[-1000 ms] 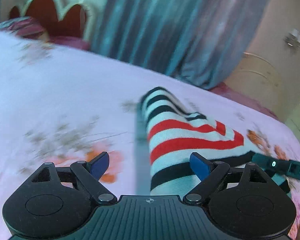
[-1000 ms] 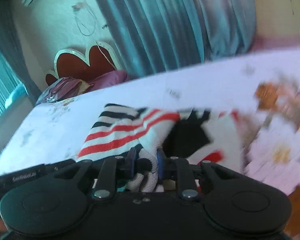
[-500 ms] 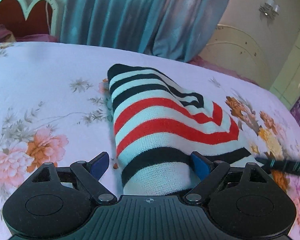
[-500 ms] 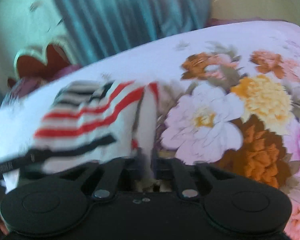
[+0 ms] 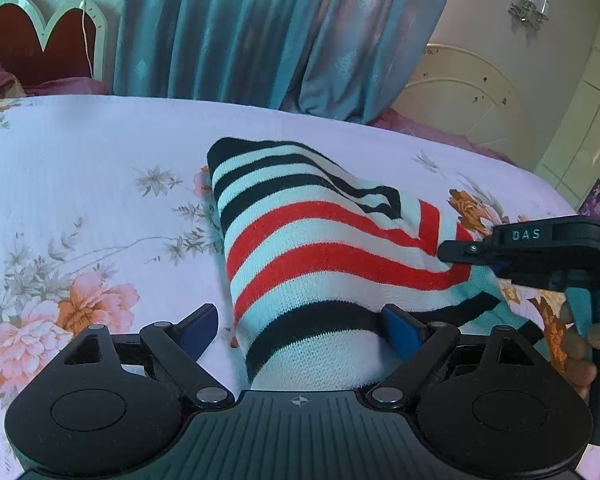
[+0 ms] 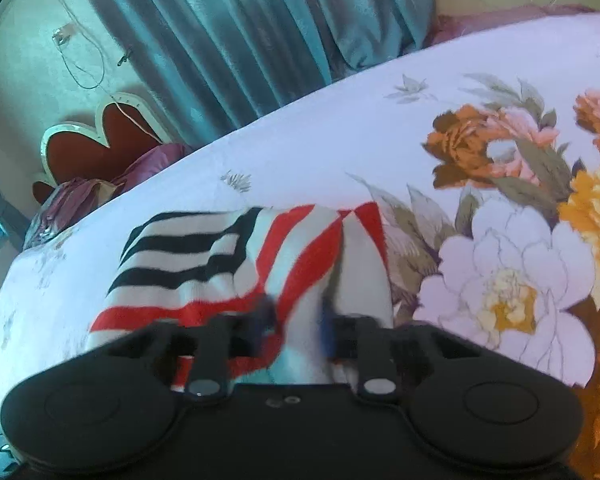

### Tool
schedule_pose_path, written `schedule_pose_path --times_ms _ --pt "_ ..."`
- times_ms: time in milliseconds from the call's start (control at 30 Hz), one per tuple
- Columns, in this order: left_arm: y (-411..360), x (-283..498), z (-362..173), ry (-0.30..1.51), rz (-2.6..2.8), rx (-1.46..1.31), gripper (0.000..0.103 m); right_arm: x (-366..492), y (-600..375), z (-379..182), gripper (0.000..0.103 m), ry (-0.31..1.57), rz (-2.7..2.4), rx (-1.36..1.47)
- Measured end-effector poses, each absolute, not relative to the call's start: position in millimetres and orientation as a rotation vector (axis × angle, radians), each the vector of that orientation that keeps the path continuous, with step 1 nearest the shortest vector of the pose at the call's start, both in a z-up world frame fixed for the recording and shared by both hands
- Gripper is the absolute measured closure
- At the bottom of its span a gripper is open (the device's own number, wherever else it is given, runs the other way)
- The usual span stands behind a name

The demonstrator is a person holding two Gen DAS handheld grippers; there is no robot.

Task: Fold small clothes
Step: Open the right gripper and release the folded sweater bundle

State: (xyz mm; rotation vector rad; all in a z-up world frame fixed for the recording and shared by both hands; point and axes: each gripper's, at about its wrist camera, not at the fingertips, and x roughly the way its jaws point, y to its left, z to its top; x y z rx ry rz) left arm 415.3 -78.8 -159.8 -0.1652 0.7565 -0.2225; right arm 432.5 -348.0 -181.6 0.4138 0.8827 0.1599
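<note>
Striped knit garment (image 5: pixel 324 264), in black, white and red bands, lies folded on the bed's floral sheet (image 5: pixel 80 200), teal curtain (image 5: pixel 260 32) behind. Left gripper (image 5: pixel 300 326) spread wide, 2 blue pads either side of the garment's near end, not pinching it. Right gripper (image 6: pixel 298 320) blurred, jaws narrowed with fabric between them; whether it is clamped cannot be told.

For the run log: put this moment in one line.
left gripper: open, straddling garment | right gripper: appears to be opening, garment edge between fingers | garment: folded on bed
</note>
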Motion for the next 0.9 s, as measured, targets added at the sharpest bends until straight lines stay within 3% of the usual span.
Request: schedule_pose_path --times_ms 200,300,333,400,533,900 --pt "-77 410 -148 0.739 -0.253 -0.177 0.016 403 -355 -166 0.096 0.813 0.109 0.258" --pt "-84 411 -151 0.741 -0.241 -0.155 0.015 405 -366 -181 0.093 0.873 0.120 0.266" --pt "-86 415 -157 0.764 -0.235 -0.152 0.014 406 -366 -181 0.084 0.866 0.130 0.262" --pt "-84 419 -163 0.788 -0.221 -0.187 0.007 404 -368 -171 0.078 0.850 0.127 0.278" --pt "-84 417 -163 0.781 -0.209 -0.174 0.006 379 -379 -154 0.061 0.845 0.153 0.333" --pt "-85 412 -158 0.779 -0.193 -0.159 0.006 299 -362 -155 0.067 0.907 0.345 0.360"
